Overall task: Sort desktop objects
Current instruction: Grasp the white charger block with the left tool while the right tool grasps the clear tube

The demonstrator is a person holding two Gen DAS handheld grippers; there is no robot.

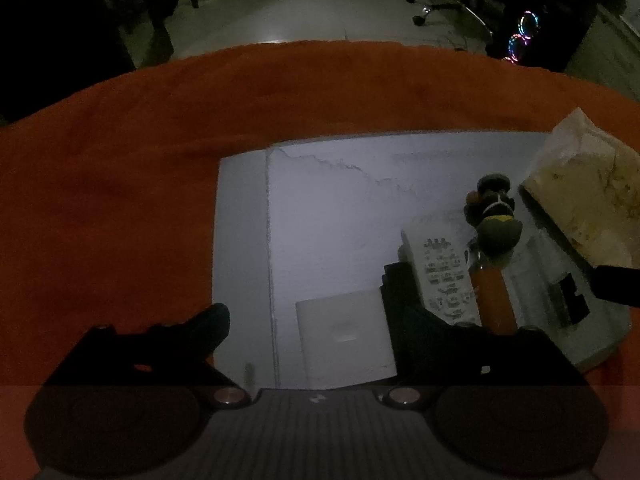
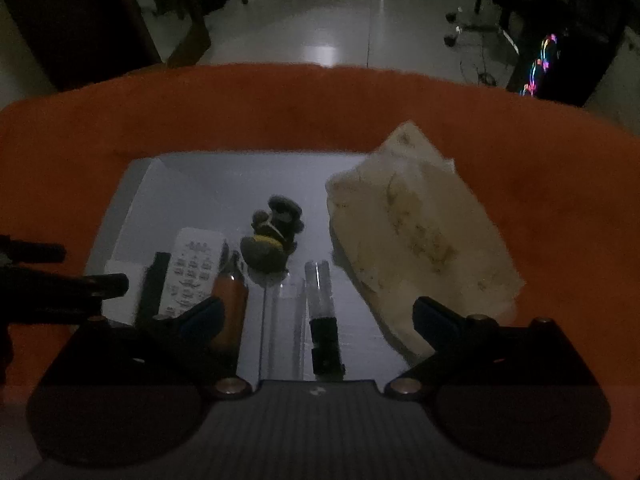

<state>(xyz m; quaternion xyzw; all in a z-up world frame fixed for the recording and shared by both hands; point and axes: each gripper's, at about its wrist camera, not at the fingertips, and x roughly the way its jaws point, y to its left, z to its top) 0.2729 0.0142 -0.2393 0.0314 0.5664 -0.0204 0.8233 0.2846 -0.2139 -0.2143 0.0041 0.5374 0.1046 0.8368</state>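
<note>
A white remote control (image 2: 194,270) with rows of grey buttons was laid flat at the left of the pale board (image 2: 224,184), pointing away. Just right of it an orange pen-like tube (image 2: 230,312) was laid lengthwise. Behind these, a small dark figurine (image 2: 274,240) with a yellow band was stood upright. Further right a clear tube with a black end (image 2: 322,312) was laid lengthwise. A crumpled cream bag (image 2: 416,232) was spread over the board's right side. A white card (image 1: 344,338) was seen flat at the near left.

dim, grainy fisheye views; floor glare, edges bent and dark.
</note>
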